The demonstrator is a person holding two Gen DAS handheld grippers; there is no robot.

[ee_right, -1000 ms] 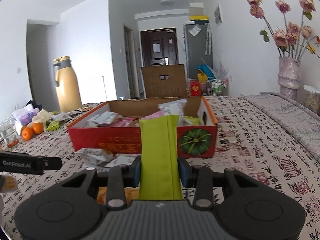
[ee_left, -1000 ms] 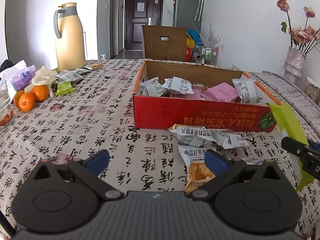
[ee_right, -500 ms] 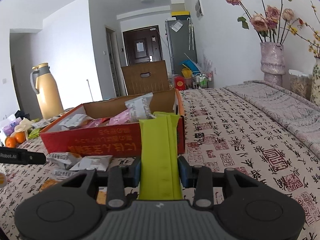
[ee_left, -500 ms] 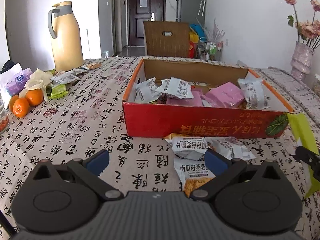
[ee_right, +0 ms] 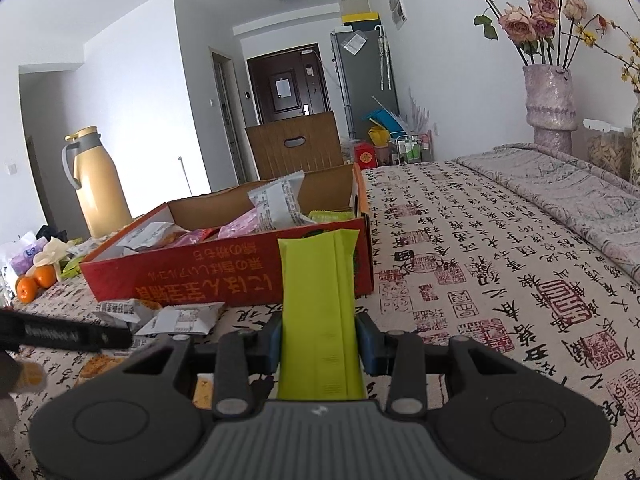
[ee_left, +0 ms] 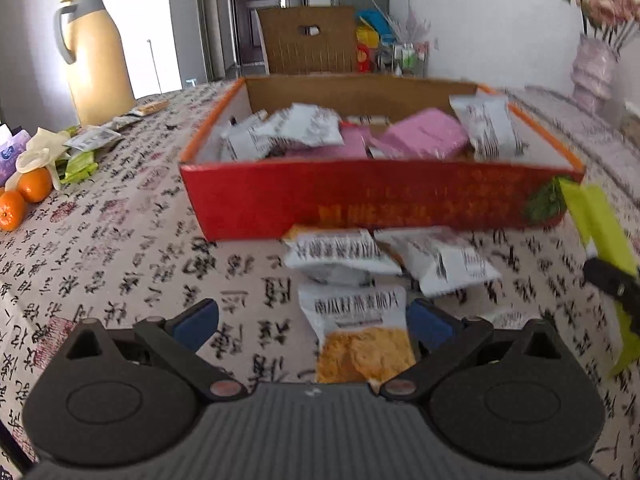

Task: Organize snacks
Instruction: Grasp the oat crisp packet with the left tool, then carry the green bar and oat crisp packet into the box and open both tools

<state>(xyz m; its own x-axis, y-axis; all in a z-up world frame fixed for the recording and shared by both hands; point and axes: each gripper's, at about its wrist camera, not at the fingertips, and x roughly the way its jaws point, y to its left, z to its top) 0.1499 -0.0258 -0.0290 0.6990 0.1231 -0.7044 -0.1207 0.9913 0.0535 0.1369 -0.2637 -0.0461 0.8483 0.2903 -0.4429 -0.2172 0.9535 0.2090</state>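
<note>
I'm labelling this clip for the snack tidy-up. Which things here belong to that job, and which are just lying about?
Part of the job:
- red box holding packets
- green packet, gripped in the right tongs
- orange snack packet between the open left tongs
- white packets in front of the box

Just lying about:
- yellow thermos
- oranges
- flower vase

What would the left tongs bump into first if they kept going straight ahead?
Probably the orange-and-white snack packet lying on the tablecloth between the open left tongs; depth is hard to judge.
</note>
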